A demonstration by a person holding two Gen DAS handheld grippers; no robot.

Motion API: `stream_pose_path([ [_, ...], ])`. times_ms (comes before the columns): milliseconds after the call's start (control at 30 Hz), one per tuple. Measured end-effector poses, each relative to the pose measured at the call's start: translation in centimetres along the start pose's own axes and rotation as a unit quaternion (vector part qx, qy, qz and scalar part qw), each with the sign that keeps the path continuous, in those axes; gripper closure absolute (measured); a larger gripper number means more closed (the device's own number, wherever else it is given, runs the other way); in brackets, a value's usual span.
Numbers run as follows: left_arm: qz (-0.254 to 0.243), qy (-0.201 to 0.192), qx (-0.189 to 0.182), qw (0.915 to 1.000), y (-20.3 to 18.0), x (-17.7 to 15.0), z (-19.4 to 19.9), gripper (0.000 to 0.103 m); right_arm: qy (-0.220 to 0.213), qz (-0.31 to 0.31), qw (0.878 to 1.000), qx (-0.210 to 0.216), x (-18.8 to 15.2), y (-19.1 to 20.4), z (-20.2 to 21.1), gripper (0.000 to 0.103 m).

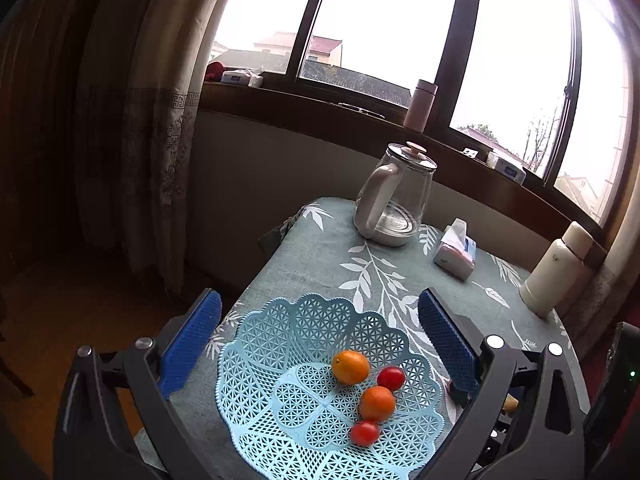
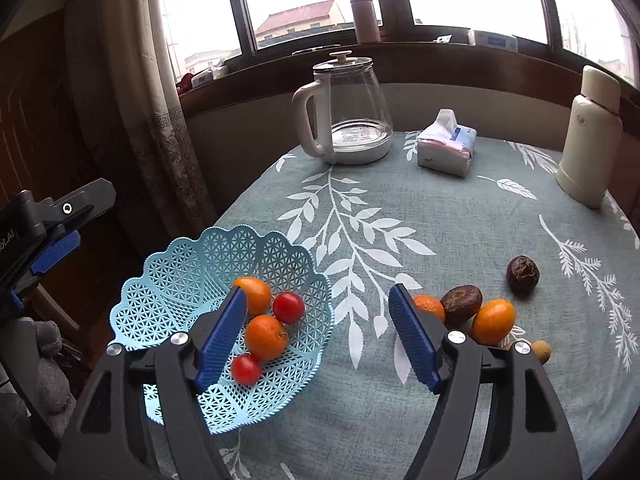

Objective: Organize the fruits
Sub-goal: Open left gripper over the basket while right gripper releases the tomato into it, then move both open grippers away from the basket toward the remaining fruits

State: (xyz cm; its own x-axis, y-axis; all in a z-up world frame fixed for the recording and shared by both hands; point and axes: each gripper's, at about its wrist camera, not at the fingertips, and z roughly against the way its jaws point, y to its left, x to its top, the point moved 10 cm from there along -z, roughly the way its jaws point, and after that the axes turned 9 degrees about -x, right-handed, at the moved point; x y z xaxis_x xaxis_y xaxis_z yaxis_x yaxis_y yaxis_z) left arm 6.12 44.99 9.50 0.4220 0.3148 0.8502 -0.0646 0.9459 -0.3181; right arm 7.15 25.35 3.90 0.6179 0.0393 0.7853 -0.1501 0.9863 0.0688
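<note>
A light blue lattice basket (image 1: 280,336) (image 2: 180,272) sits at the table's near left and holds two oranges (image 1: 351,366) (image 2: 266,337) and two small red tomatoes (image 1: 391,378) (image 2: 288,307). My left gripper (image 1: 320,332) hovers open over the basket with nothing between its fingers. My right gripper (image 2: 318,336) is open and empty above the basket's right rim. On the cloth to its right lie two oranges (image 2: 493,321), two dark wrinkled fruits (image 2: 522,274) and a small tan fruit (image 2: 541,351).
At the back of the table stand a glass kettle (image 2: 348,116), a tissue pack (image 2: 446,144) and a cream flask (image 2: 590,140). A pink bottle (image 2: 364,18) is on the windowsill. A curtain (image 2: 148,92) hangs left; the table's left edge drops off beside the basket.
</note>
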Motion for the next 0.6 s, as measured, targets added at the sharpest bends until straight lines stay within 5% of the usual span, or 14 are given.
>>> stream_pose_path([
  [600, -0.016, 0.007, -0.011, 0.9998, -2.1, -0.9, -0.4, 0.003, -0.001, -0.096, 0.994, -0.059, -0.9, -9.4, 0.1, 0.030],
])
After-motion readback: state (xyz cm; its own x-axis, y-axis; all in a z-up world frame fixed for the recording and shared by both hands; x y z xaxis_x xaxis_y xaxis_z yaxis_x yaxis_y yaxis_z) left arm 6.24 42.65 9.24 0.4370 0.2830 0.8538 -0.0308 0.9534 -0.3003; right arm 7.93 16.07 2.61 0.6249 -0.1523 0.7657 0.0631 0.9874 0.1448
